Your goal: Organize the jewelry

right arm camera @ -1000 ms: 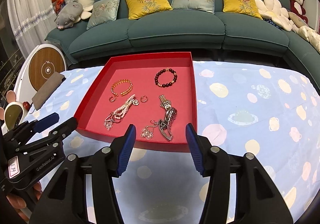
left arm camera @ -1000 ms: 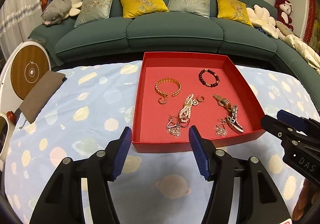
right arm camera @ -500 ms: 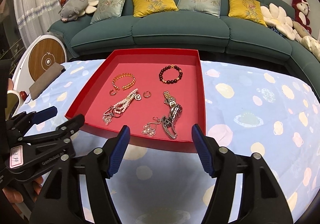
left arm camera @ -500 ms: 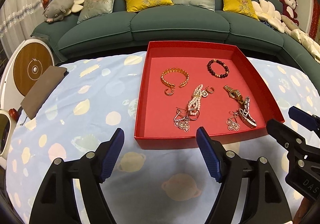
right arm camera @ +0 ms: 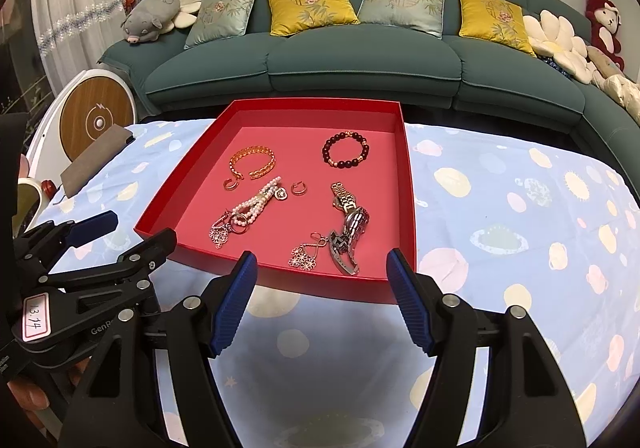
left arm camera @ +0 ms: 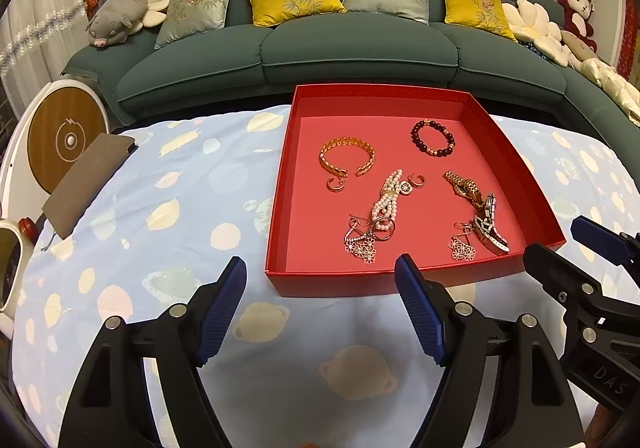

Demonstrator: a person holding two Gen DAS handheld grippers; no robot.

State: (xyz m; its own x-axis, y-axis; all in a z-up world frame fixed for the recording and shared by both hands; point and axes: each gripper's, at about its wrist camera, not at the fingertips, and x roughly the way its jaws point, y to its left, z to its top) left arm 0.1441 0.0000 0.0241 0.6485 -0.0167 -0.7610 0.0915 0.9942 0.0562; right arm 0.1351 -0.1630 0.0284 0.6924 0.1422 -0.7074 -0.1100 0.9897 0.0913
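Your hands are mostly cut off at the frame edges — only fingertips show at the lower left of the right wrist view.

The red tray [left arm camera: 536,208] sits mid-frame on the spotted cloth [left arm camera: 160,208]. In it lie a gold bangle [left arm camera: 347,158], a dark bead bracelet [left arm camera: 433,137], a pearl strand [left arm camera: 386,200] tangled with small rings and a flower charm — hard to separate — and a watch [left arm camera: 480,212] near its right wall.

Your left gripper [left arm camera: 320,280] is spreading its jaws, nothing between them. Your right gripper [right arm camera: 321,274] stands open and empty before the tray's near wall.
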